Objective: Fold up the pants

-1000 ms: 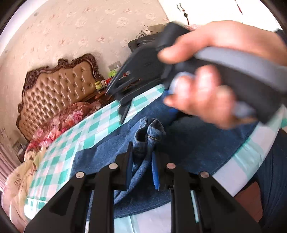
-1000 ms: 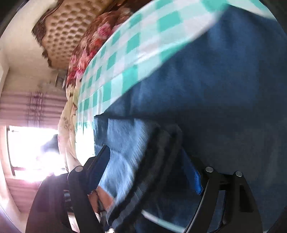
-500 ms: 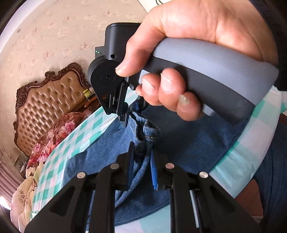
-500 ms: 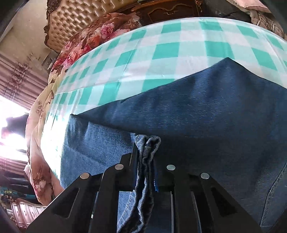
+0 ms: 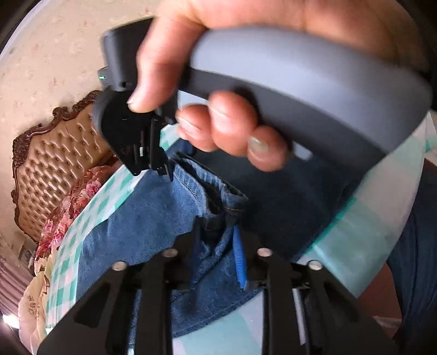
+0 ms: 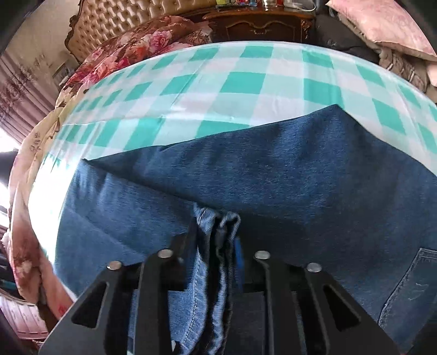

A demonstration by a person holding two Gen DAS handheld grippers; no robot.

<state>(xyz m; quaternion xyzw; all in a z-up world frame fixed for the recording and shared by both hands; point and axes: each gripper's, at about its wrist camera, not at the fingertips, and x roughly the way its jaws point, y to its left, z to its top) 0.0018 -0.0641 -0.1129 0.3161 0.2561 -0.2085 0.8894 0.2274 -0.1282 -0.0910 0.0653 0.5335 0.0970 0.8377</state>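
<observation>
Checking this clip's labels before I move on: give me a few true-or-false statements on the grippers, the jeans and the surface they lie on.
1. The left gripper is shut on the jeans. True.
2. The right gripper is open and empty. False: it pinches a bunched denim edge.
3. The jeans lie on a green-and-white checked cloth. True.
4. The jeans are black. False: they are blue denim.
5. A tufted headboard stands behind the bed. True.

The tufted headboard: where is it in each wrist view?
Left wrist: headboard at the left edge, mid-height, behind the floral bedding.
Right wrist: headboard along the top edge, left of centre.
Shared landmark: the green-checked tablecloth under the jeans.
</observation>
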